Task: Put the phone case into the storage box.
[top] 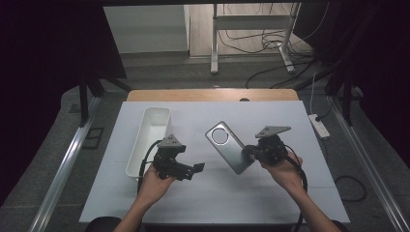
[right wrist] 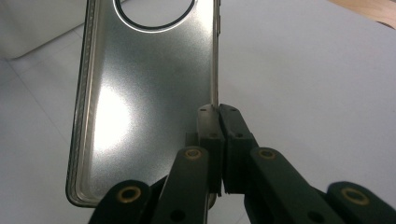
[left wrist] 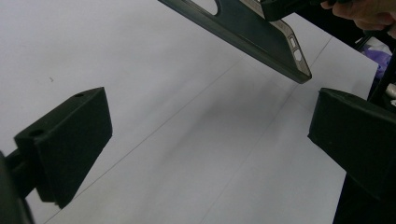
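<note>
A clear grey phone case (top: pixel 228 146) with a round camera hole hangs tilted above the white table cover, near the middle. My right gripper (top: pixel 247 152) is shut on its right edge. The right gripper view shows both jaws pinched together (right wrist: pixel 218 112) on the thin side wall of the case (right wrist: pixel 140 93). My left gripper (top: pixel 197 168) sits low to the left of the case, pointing right toward it and apart from it. In the left gripper view its jaws (left wrist: pixel 210 123) stand wide open with nothing between them, and the case's lower corner (left wrist: pixel 261 32) hangs beyond them.
A long white tray (top: pixel 138 150) lies on the left side of the white sheet (top: pixel 217 193), close behind the left hand. A white power strip (top: pixel 318 124) lies on the floor to the right. The wooden table edge (top: pixel 212 94) runs along the back.
</note>
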Motion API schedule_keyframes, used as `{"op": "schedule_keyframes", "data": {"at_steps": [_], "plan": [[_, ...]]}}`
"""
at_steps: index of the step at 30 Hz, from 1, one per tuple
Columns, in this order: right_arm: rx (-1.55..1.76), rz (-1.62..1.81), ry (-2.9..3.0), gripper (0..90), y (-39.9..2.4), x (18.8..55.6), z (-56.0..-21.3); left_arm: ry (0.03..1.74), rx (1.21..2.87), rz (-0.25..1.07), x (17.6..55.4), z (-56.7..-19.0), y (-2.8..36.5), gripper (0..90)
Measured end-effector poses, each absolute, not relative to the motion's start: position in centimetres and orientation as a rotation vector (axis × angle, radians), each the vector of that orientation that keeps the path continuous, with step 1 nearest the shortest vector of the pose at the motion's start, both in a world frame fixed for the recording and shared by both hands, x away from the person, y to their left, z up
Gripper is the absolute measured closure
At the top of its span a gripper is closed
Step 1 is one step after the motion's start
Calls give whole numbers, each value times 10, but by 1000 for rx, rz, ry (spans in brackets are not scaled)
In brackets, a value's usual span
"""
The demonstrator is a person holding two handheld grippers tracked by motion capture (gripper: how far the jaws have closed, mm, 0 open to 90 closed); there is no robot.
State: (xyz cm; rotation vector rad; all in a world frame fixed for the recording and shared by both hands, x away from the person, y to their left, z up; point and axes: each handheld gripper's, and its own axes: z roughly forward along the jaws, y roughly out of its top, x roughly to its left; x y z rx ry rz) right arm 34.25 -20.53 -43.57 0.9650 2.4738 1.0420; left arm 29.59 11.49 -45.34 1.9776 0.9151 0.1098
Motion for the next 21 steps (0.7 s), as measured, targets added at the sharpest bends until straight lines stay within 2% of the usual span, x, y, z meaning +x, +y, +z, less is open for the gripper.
{"op": "schedule_keyframes", "data": {"at_steps": [21], "plan": [[943, 1085, 2470, 885, -195, 336, -437, 886, 1989, 50, 307, -460, 93, 7]]}}
